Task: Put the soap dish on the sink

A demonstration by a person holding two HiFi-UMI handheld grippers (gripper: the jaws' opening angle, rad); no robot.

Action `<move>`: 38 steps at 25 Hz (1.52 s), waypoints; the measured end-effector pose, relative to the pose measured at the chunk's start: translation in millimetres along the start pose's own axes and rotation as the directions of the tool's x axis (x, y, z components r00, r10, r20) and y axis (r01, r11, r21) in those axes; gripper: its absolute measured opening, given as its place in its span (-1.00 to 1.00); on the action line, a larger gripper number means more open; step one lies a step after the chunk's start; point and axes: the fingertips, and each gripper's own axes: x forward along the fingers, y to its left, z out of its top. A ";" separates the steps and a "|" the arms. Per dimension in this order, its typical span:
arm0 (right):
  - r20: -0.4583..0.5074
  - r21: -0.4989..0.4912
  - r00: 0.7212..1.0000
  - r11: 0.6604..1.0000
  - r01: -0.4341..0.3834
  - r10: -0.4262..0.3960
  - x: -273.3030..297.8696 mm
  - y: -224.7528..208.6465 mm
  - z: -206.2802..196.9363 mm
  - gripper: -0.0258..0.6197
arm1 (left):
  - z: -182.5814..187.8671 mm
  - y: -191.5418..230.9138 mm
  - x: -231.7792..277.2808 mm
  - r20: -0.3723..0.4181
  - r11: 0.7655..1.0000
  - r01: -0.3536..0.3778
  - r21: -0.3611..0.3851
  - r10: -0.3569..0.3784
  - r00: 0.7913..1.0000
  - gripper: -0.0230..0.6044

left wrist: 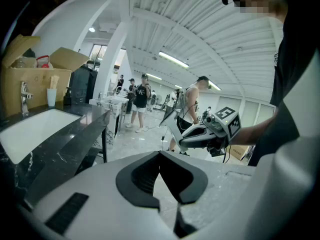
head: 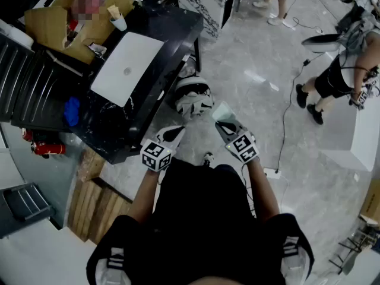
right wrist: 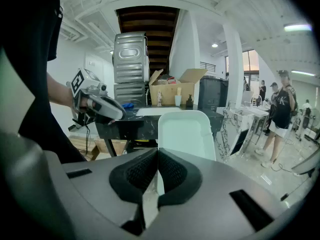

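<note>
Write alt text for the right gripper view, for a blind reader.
The right claw is shut on the edge of a pale soap dish, held upright in front of the camera. Behind it stands a black counter with a white sink; the left claw hovers at the left.

- The left gripper (head: pixel 176 130) is held out in front of the body, its jaws pressed together on nothing.
- The right gripper (head: pixel 223 125) is near it, pinching the soap dish (right wrist: pixel 186 133) by its edge.
- Both arms are bent.
</note>
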 end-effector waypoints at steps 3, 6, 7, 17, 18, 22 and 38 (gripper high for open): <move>0.002 0.009 1.000 1.000 -0.007 0.007 -5.8 -1.2 -5.2 -0.92 | -0.8 -7.1 6.9 -0.001 1.000 0.000 0.003 0.000 1.000 -0.93; 0.011 0.007 1.000 1.000 -0.013 0.013 -10.6 -1.8 -8.6 -0.92 | 0.8 -11.7 8.9 -0.001 1.000 -0.006 0.008 0.006 1.000 -0.93; 0.013 0.002 1.000 1.000 -0.014 0.014 -11.4 -1.6 -9.1 -0.92 | 1.9 -12.2 8.5 0.001 1.000 -0.009 0.010 0.009 1.000 -0.93; 0.035 0.003 0.998 0.999 -0.043 0.043 -16.0 7.5 -7.0 -0.93 | -1.5 -22.2 2.8 -0.003 0.999 -0.027 0.020 0.027 1.000 -0.93; 0.039 0.003 0.998 0.999 -0.043 0.043 -17.0 7.7 -6.4 -0.92 | -2.1 -23.6 3.0 -0.005 0.999 -0.027 0.022 0.027 1.000 -0.93; 0.048 0.008 0.998 0.999 -0.047 0.047 -20.3 8.6 -7.9 -0.92 | -1.5 -28.0 3.9 -0.006 0.999 -0.031 0.023 0.031 1.000 -0.93; 0.069 -0.001 0.994 0.996 -0.088 0.087 -34.2 5.9 -10.7 -0.93 | 4.4 -46.6 11.7 -0.014 0.998 -0.044 0.040 0.045 0.999 -0.93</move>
